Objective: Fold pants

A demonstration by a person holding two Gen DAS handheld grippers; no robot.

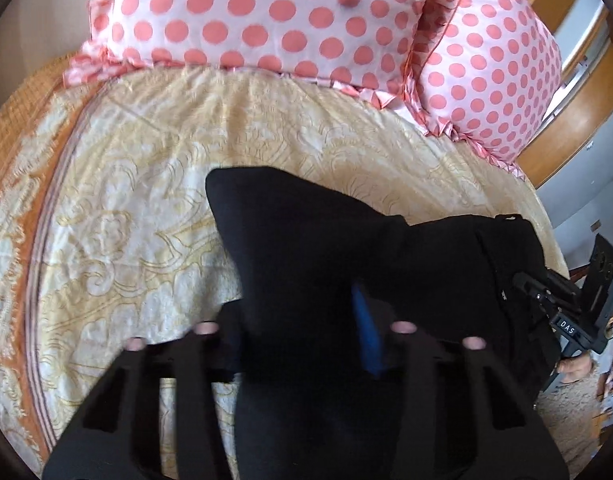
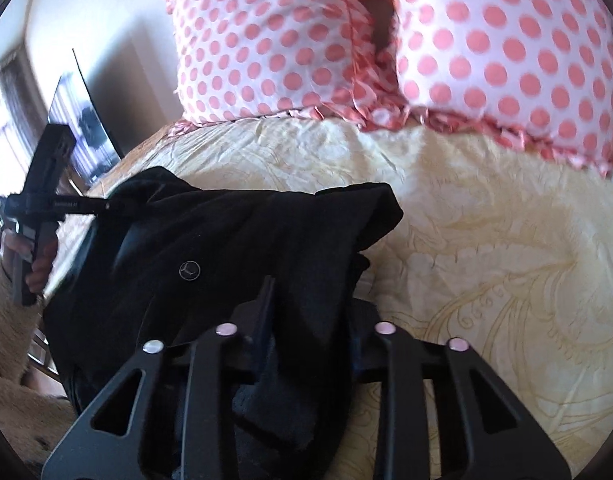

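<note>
**Black pants gathered on the bedspread, both grippers clenched on cloth**

The black pants [image 1: 306,248] lie bunched on the cream patterned bedspread [image 1: 146,184], short of the two polka-dot pillows [image 1: 242,12] at the head of the bed.

The left gripper [image 1: 302,336] is clamped on a fold of the pants; dark cloth fills the gap between its fingers, with a blue pad showing at one side. The right gripper [image 2: 306,320] likewise grips a bunched ridge of the fabric, near a small round logo [image 2: 189,270].

Handling, as judged: the garment looks soft, limp and light, with no stiffness to hold a crease unaided. It will sag and drape between two holds. Layers may slip apart if pinched thinly. Best purchase appears to be at edges or the waistband, taking all layers together.
</note>
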